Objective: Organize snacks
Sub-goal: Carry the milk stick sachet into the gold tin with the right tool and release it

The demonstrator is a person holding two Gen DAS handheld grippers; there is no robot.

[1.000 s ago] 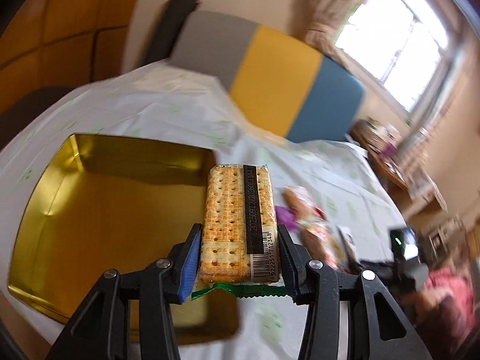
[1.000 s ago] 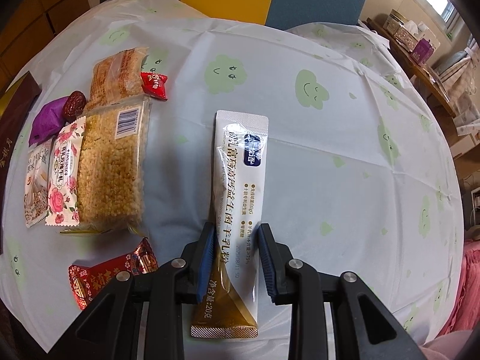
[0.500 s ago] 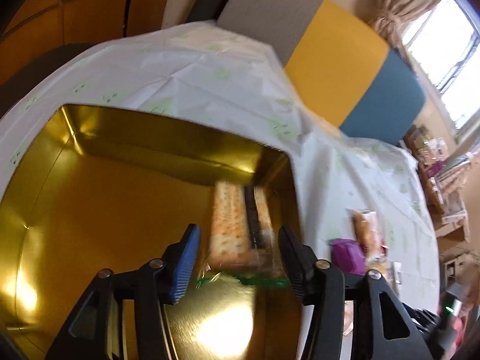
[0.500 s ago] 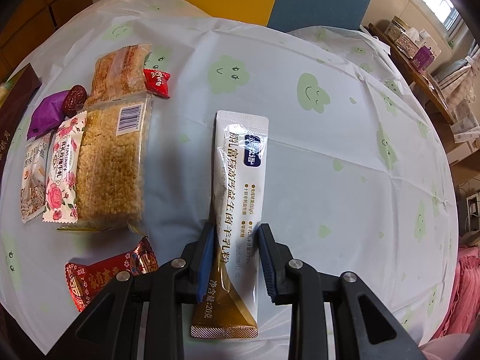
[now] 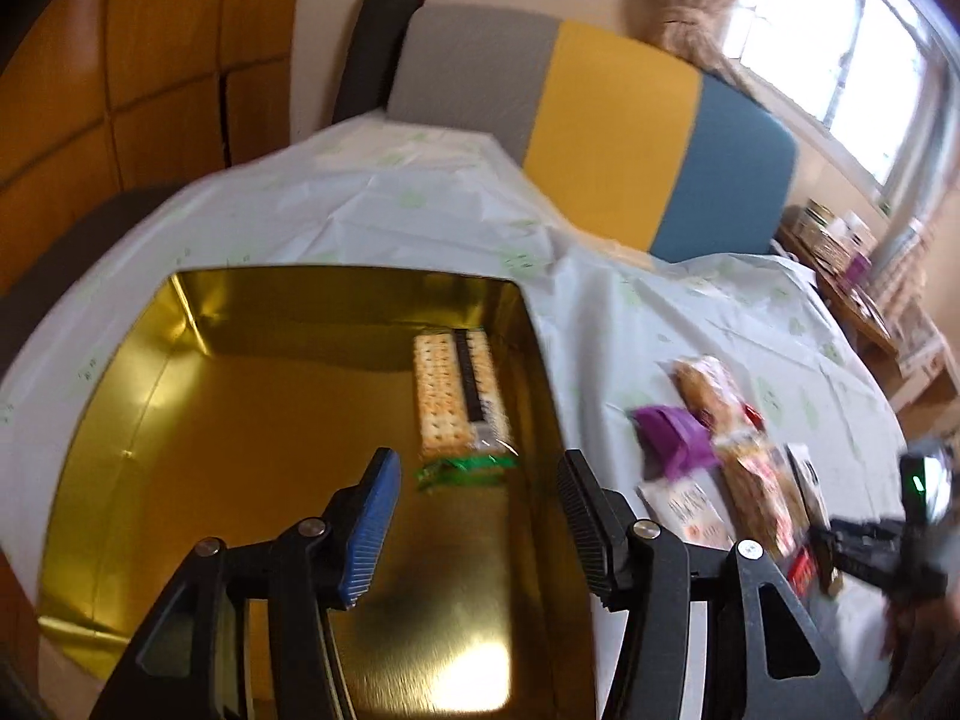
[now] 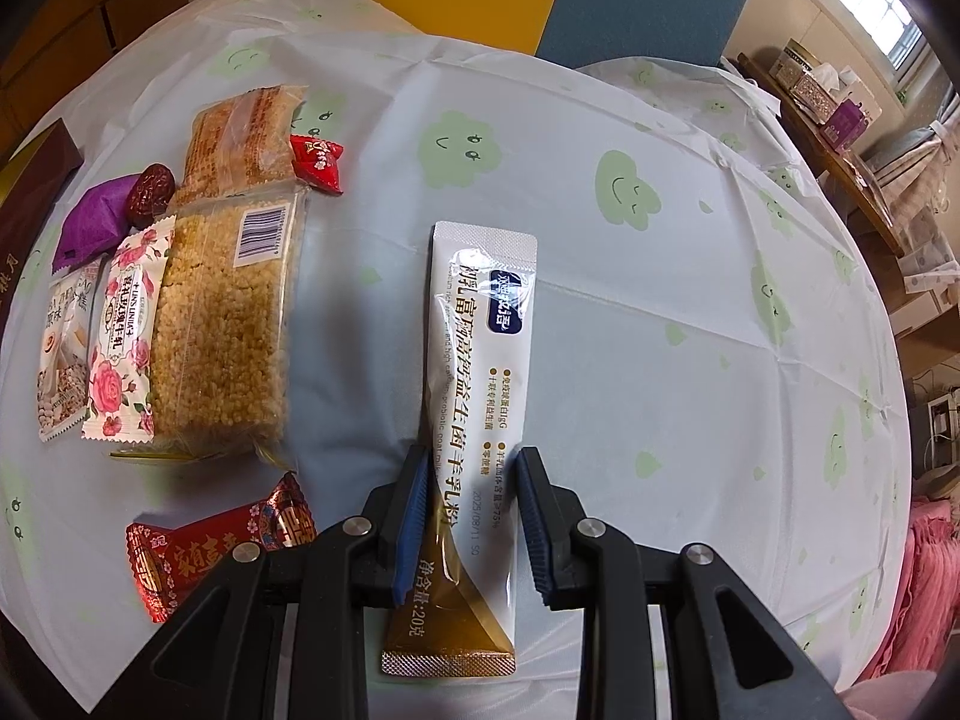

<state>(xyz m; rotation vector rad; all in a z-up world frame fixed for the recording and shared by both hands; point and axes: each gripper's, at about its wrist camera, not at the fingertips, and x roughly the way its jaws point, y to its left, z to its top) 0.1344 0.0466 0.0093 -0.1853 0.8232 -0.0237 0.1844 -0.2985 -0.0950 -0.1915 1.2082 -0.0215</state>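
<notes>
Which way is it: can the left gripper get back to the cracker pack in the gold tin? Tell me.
Probably yes. The left gripper is open above the gold tin, and the cracker pack lies flat just ahead by the right wall, nothing covering it.

- A pale cloth (image 6: 660, 330) printed with green smiling clouds covers the table.
- Behind it stands a padded backrest (image 5: 600, 120) in grey, yellow and blue panels.
- Orange-brown wood panelling (image 5: 150, 60) fills the upper left of the left wrist view.
- A bright window (image 5: 852, 48) with a tied-back curtain (image 5: 690, 6) sits at the upper right.
- A cluttered wooden shelf (image 6: 840, 138) stands at the right edge.
</notes>
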